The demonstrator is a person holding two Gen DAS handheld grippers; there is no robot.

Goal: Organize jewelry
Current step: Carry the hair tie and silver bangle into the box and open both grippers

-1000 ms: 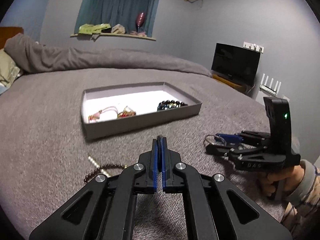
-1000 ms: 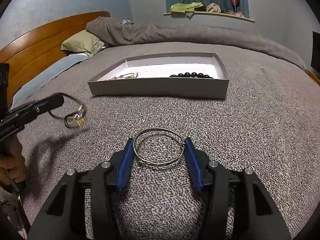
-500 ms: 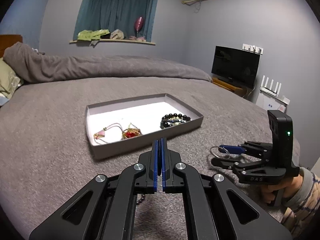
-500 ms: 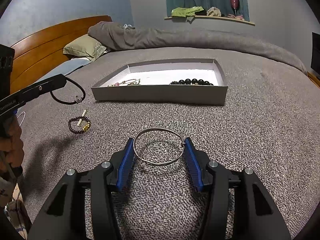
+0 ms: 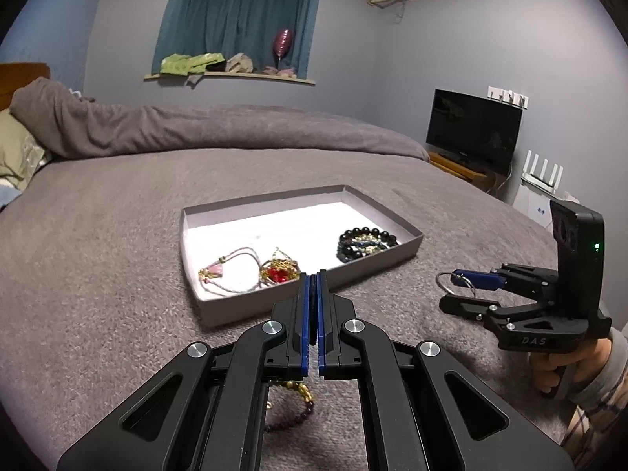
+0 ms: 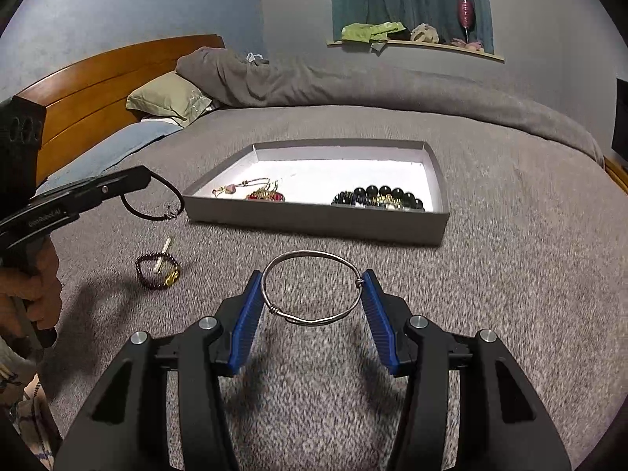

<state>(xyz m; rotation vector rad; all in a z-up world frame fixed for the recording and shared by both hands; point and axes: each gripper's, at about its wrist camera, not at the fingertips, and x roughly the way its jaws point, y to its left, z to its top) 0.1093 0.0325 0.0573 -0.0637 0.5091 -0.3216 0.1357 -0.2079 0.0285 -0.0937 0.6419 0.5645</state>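
While both grippers hang over the bed, each carries a piece, probably bound for the tray (image 6: 314, 221). Right gripper (image 6: 312, 306): fingers clamped across a wire bangle (image 6: 310, 288), held flat just short of the tray. Left gripper (image 6: 147, 180): fingers together on a dark cord bracelet (image 6: 157, 206) dangling left of the tray. A beaded bracelet (image 6: 157, 272) lies on the bed short of the tray's left corner.

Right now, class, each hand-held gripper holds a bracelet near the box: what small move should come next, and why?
Probably carry the right hand-held gripper forward over the grey box. Its pads already clamp the silver wire bangle clear of the bedspread, and the white floor between the red charm piece and the black bead bracelets looks free. The left hand-held gripper dangles a thin dark cord bracelet.
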